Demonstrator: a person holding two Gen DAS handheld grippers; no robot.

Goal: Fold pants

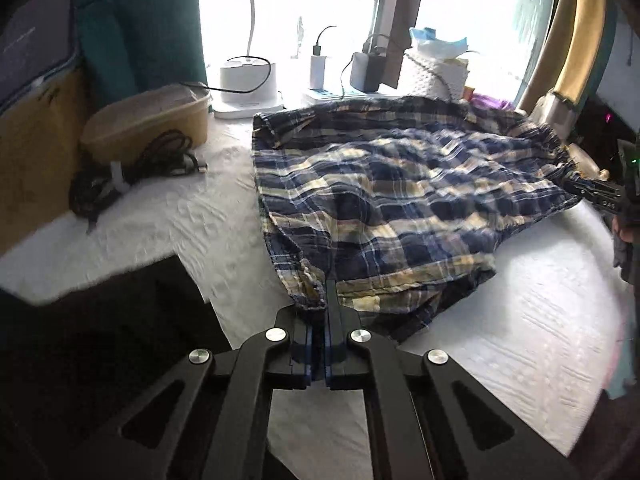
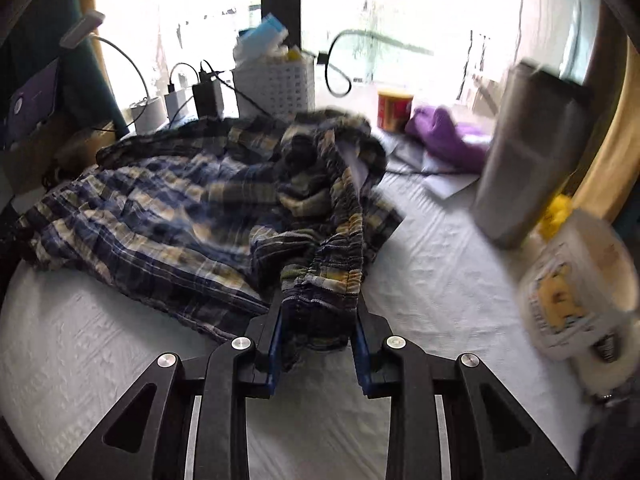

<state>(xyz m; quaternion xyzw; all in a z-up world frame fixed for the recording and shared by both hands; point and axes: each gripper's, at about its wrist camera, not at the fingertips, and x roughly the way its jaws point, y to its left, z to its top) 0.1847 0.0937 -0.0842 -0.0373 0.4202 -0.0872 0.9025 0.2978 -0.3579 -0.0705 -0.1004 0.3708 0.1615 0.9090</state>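
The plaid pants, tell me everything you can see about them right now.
The plaid pants are thin, crinkled woven cloth checked in navy, cream and white, lying rumpled across the white textured table cover. A gathered elastic waistband bunches at one end. The left hand-held gripper is shut on a hemmed corner; the waistband sits between the fingers of the right hand-held gripper, which press it. Folds overlap unevenly, so they are not yet neatly folded.

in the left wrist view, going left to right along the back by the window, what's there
tan tub → white round device → white charger → grey power adapter → white woven basket
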